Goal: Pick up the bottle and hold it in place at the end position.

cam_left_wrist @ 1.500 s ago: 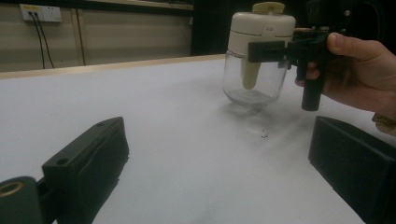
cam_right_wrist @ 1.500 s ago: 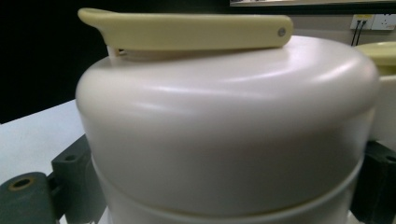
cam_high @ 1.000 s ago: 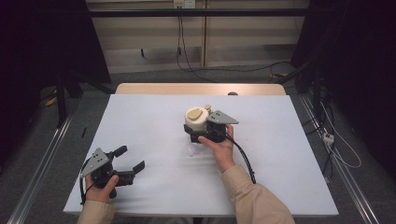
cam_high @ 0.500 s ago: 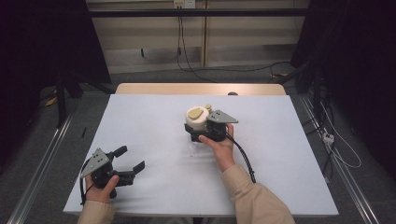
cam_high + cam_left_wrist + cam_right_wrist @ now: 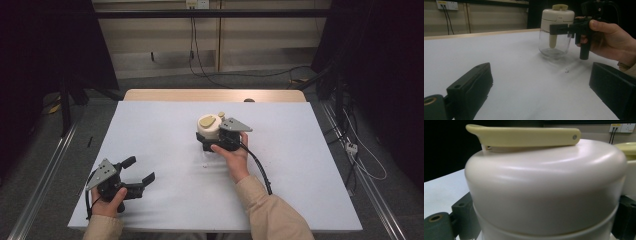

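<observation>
So the right gripper (image 5: 216, 140) has its jaws clamped on either side of the cream lid (image 5: 544, 187) of a small glass jar (image 5: 554, 43), which is standing upright near the middle of the white table (image 5: 310, 165). There's a pale yellow flip tab (image 5: 524, 136) lying flat on top of the lid, and through the glass you can see a cream stem hanging down inside. From the left gripper view the jar looks pretty much empty, maybe some residue at the bottom, can't really tell.

The left gripper (image 5: 140, 172) is sitting down at the near-left part of the table, well apart from the jar, jaws spread wide with nothing between them.

Not much else on the table, just a tiny dark speck (image 5: 567, 70) near the jar's base. Nothing lies between the two grippers. Behind the table there's a wall with cables (image 5: 192, 45) hanging down from an outlet (image 5: 447, 5).
</observation>
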